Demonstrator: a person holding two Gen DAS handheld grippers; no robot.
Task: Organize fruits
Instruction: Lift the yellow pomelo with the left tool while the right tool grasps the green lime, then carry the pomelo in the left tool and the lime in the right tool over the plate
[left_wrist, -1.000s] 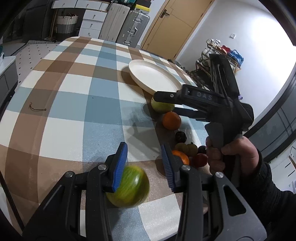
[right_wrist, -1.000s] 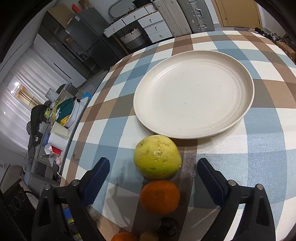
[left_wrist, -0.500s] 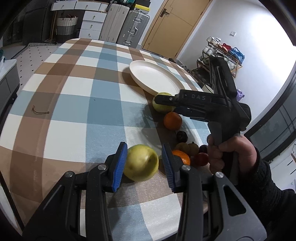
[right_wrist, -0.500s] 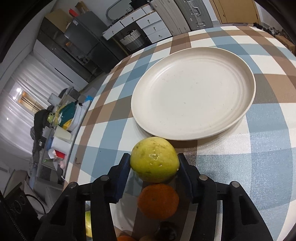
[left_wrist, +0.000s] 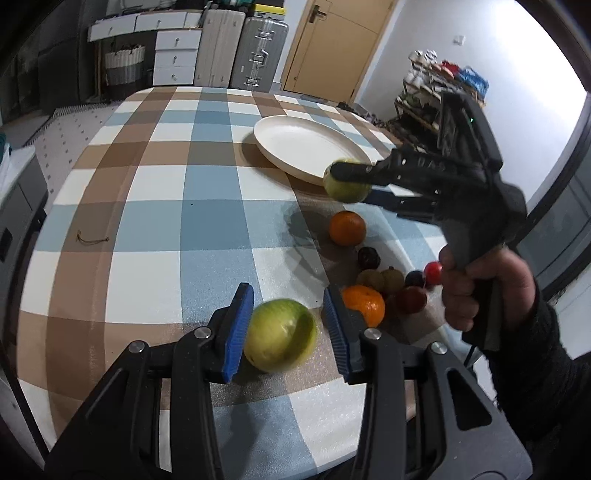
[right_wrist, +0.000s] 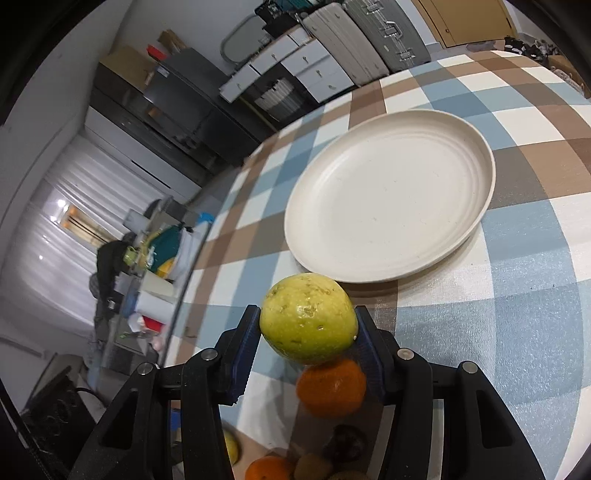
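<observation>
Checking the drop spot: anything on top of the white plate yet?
Nothing shows on the plate: the right wrist view has its whole top bare. The right gripper holds a yellow-green fruit just short of its near rim. In the left wrist view that fruit covers part of the rim.

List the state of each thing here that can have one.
Right gripper, shut on the yellow-green round fruit.
Yellow-green round fruit, clamped between the pads.
Left gripper, open around a blurred green round fruit.
Blurred green round fruit, unclamped; gap at one pad.
Round cream plate, empty.
</observation>
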